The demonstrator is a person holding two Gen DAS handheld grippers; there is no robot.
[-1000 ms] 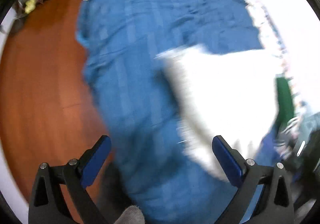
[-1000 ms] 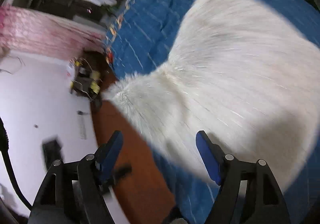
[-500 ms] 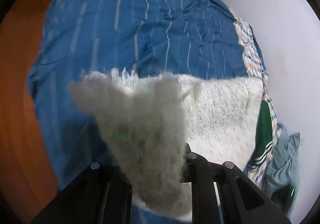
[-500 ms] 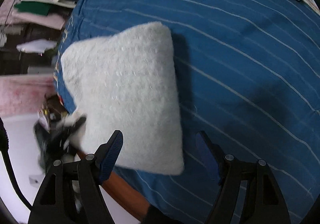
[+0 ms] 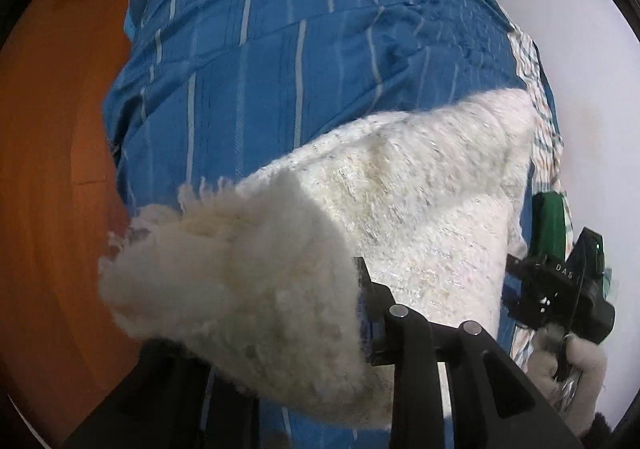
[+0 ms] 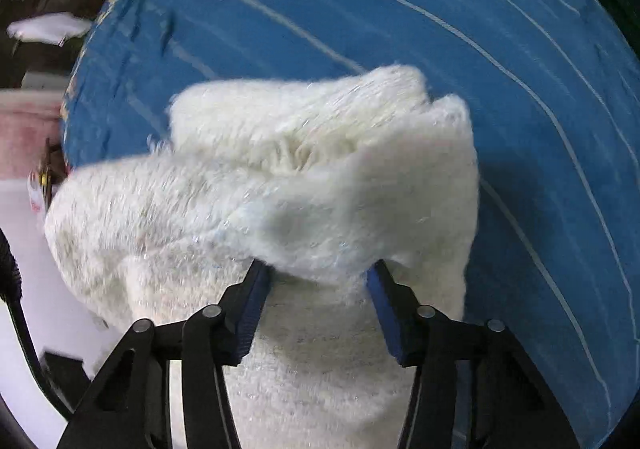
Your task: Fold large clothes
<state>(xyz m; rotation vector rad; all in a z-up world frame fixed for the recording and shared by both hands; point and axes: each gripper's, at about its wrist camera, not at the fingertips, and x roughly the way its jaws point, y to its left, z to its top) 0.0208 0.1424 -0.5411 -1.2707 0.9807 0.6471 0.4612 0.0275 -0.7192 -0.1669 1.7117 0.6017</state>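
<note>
A fluffy white garment (image 5: 400, 201) lies folded on a blue striped bedspread (image 5: 304, 49). My left gripper (image 5: 288, 313) is shut on a thick bunched corner of it, and the fleece hides the left finger. In the right wrist view the same white garment (image 6: 280, 185) fills the middle, lifted and folded over itself. My right gripper (image 6: 318, 289) has its blue pads on either side of a thick fold of the garment and is shut on it. The right gripper also shows in the left wrist view (image 5: 560, 285) at the far side of the garment.
The blue bedspread (image 6: 480, 29) covers the bed. A wooden floor (image 5: 48, 169) lies to the left of the bed. A green and striped garment (image 5: 552, 217) lies at the bed's right edge by a pale wall (image 5: 592, 69). Shelves with clothes (image 6: 52, 25) stand beyond the bed.
Both grippers were open a second ago. The left one closed on a corner of the white garment first. The right one has now closed on a fold, and the garment is lifted.
</note>
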